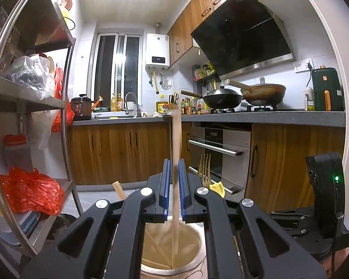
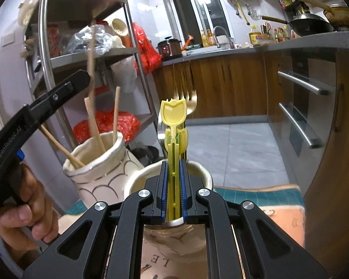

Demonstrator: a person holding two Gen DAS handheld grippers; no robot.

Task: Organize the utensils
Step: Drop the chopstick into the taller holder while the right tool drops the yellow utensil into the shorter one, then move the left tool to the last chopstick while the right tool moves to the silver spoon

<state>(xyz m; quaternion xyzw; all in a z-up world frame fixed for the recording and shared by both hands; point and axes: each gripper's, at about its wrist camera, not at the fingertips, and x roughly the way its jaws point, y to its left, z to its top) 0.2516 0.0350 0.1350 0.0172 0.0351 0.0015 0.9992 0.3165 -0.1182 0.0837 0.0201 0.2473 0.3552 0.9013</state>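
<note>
Jaws of our left gripper [image 1: 174, 181] clamp a wooden chopstick [image 1: 176, 144] over the cream ceramic jar [image 1: 199, 239]; the right gripper [image 2: 174, 193] pinches a yellow plastic spoon [image 2: 173, 114] above the second lettered jar [image 2: 203, 174]. Most utensils look sorted already; both held pieces remain to drop.

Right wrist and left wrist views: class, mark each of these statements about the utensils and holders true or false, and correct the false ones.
1. The right gripper is clamped on a yellow utensil. True.
2. The left gripper is wide open. False: it is closed on a wooden chopstick.
3. The scalloped holder contains chopsticks. True.
4. A gold fork lies flat on the counter. False: it stands upright beside the yellow utensil.
</note>
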